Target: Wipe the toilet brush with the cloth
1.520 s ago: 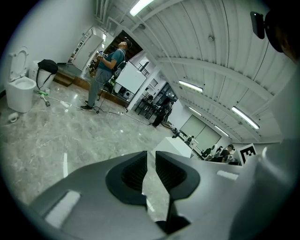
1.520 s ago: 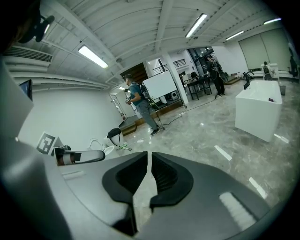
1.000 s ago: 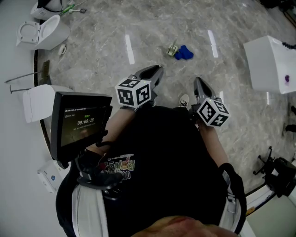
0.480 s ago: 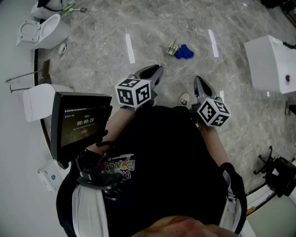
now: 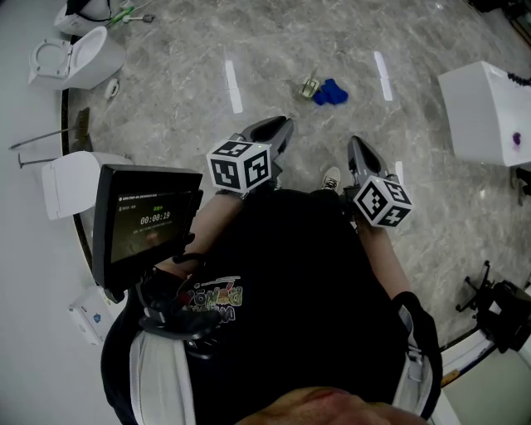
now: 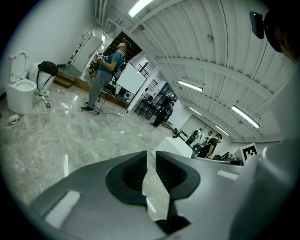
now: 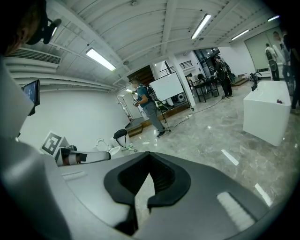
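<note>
In the head view a blue cloth (image 5: 330, 93) lies crumpled on the grey marble floor ahead of me. A small pale object (image 5: 309, 87) lies against its left side; I cannot tell whether it is the toilet brush. Both grippers hang close in front of my body, well short of the cloth. My left gripper (image 5: 280, 124) points at the floor, its jaws a narrow slit apart with nothing between them (image 6: 150, 153). To its right, my right gripper (image 5: 355, 147) has its jaws closed tip to tip and is empty (image 7: 149, 157).
A white toilet (image 5: 76, 56) stands at the far left with a green-handled tool (image 5: 124, 14) behind it. A white box (image 5: 484, 112) stands at the right. A dark monitor (image 5: 145, 220) hangs at my left. A person (image 6: 104, 75) stands further off.
</note>
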Motion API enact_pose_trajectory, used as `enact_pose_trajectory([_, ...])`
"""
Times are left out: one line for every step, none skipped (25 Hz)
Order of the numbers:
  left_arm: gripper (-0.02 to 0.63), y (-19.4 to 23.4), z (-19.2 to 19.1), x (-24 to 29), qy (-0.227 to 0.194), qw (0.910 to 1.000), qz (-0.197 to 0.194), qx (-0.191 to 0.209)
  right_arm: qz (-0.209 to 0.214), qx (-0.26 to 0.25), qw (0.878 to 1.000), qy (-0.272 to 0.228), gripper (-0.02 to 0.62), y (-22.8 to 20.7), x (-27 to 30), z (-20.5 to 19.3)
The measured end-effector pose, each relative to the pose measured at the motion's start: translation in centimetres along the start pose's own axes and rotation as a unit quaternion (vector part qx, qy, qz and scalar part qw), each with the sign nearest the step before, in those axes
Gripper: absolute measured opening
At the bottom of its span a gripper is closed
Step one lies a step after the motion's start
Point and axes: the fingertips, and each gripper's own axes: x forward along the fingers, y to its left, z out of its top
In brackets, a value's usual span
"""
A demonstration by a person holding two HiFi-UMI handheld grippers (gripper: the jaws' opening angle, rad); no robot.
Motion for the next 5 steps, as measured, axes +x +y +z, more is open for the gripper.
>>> enact_pose_trajectory([0.067, -0.07, 0.06, -0.02, -0.001, 1.0000, 0.000, 0.003, 0.000, -0.001, 1.000, 0.000, 0.002, 0.04, 0.02, 0.03])
enact_pose_trajectory([0.067, -0.15, 0.13, -0.04, -0.001, 1.0000, -0.001, 0.006, 0.000, -0.002, 1.000, 0.000, 0.002, 0.07, 0.05, 0.04])
enact_pose_trajectory([0.067, -0.21, 0.18, -0.05, -0.002, 1.0000, -0.002, 0.008, 0.001, -0.003, 1.000, 0.000, 0.002, 0.09, 0.09, 0.04])
enact_pose_trajectory([0.067, -0.26, 0.22, -0.05, -0.003, 0.9999, -0.002, 0.011, 0.001, -0.004, 1.000, 0.001, 0.002, 0.11, 0.13, 0.02])
enact_pose_trajectory([0.067, -0.29, 0.24, -0.05, -0.003, 0.9999, -0.002, 0.013, 0.002, -0.004, 1.000, 0.001, 0.002, 0.13, 0.18, -0.01])
